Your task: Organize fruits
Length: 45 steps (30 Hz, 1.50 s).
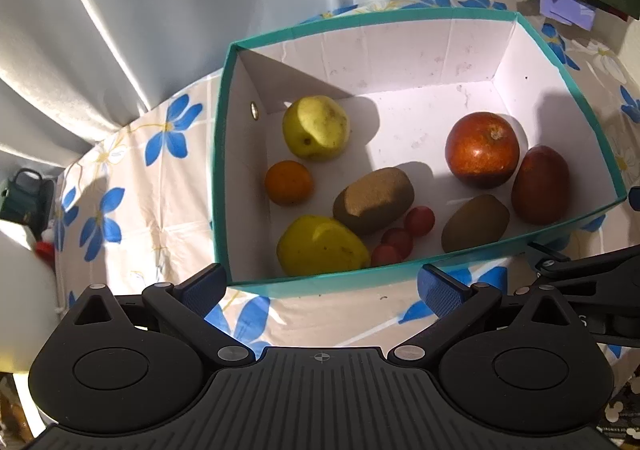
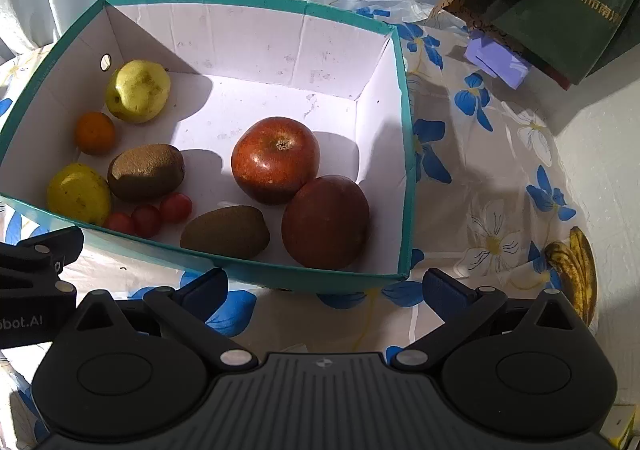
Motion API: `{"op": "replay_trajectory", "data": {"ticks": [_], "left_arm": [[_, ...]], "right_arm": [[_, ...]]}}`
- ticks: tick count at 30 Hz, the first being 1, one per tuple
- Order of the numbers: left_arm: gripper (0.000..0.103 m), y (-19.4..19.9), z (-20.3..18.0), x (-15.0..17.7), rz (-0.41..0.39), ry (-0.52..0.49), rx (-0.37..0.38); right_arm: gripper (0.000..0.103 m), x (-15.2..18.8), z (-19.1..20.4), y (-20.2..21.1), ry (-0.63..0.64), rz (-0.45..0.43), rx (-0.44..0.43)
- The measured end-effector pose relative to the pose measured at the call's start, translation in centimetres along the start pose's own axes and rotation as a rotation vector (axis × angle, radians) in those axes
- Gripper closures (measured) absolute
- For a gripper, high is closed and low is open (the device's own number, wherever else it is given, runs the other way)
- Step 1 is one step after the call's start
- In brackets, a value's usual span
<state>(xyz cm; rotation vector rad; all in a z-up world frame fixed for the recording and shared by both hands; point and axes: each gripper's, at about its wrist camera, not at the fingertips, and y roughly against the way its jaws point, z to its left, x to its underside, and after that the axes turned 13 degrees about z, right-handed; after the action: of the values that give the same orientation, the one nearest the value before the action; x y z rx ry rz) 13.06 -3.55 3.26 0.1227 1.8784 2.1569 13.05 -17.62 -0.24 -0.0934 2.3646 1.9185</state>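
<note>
A teal-walled box (image 2: 404, 154) with a white interior sits on a floral tablecloth (image 2: 496, 178), and nearly all the fruit lies inside it. Working from the left of the right wrist view: a yellow pear (image 2: 138, 90) rests in the far left corner beside the grommet hole, a small orange (image 2: 95, 133) sits just in front of it, and a second yellow fruit (image 2: 78, 192) lies against the near wall. A kiwi (image 2: 146, 171) lies next, touching or nearly touching that fruit, with three cherry tomatoes (image 2: 148, 219) clustered at its near side. A second kiwi (image 2: 225, 232) lies along the near wall. Right of centre, a red apple (image 2: 276, 159) stands calyx-up, touching a darker red fruit (image 2: 325, 221) in the near right corner. The grouping appears deliberate, with yellow and small items to the left and red items to the right. Outside the box, a browning banana (image 2: 576, 270) lies at the far right of the cloth, apparently the one piece not yet collected. The left gripper (image 1: 320, 286) is held short of the near wall, fingers spread wide and empty. The right gripper (image 2: 326, 288) is likewise spread wide and holds nothing, positioned near the box's right corner, which would suit a reach toward the banana.
</note>
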Motion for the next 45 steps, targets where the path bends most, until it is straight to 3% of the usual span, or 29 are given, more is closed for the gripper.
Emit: {"op": "replay_trajectory", "data": {"ticks": [45], "left_arm": [[0.0, -0.03, -0.05, -0.05, 0.004, 0.0, -0.001]], "right_arm": [[0.0, -0.36, 0.04, -0.28, 0.013, 0.041, 0.002]]}}
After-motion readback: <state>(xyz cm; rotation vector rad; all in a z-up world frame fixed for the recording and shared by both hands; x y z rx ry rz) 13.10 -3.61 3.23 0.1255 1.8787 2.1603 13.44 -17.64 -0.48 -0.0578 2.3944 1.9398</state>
